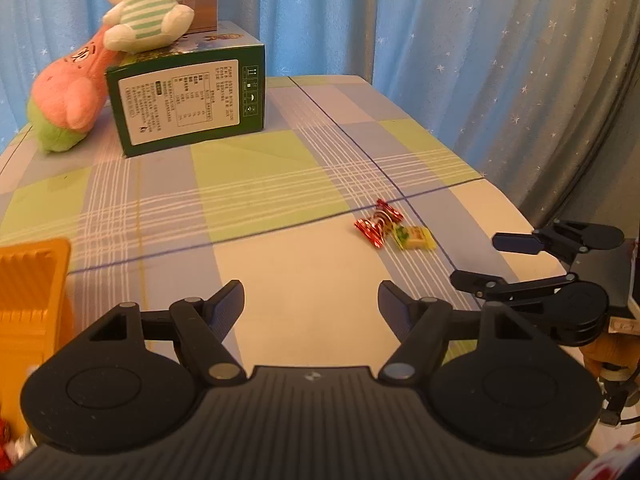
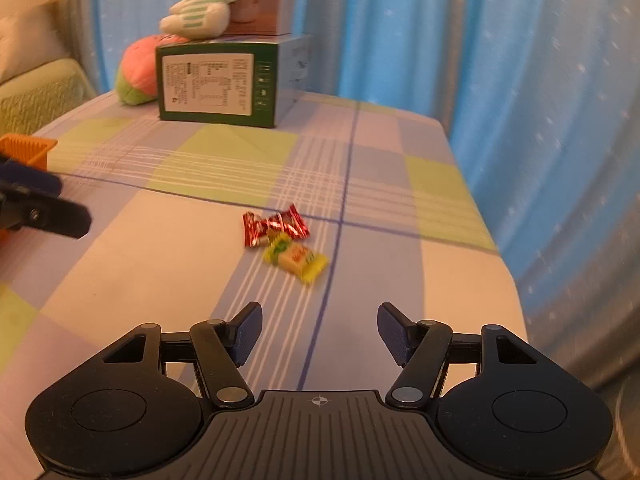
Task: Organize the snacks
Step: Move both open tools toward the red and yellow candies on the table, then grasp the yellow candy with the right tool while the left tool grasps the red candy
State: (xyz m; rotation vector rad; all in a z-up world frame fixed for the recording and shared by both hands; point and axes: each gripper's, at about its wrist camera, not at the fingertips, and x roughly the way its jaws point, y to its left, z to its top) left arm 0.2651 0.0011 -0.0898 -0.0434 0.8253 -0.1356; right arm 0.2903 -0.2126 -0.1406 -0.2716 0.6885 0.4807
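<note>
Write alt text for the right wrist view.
The open right gripper hovers empty above a plaid tablecloth, short of two red candies touching a yellow candy. Behind stand a green box and a plush bunny.

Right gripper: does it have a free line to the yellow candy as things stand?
Probably yes. The right gripper is open, and only bare tablecloth lies between it and the yellow candy. The red candies touch its far side, so they may get nudged.
</note>
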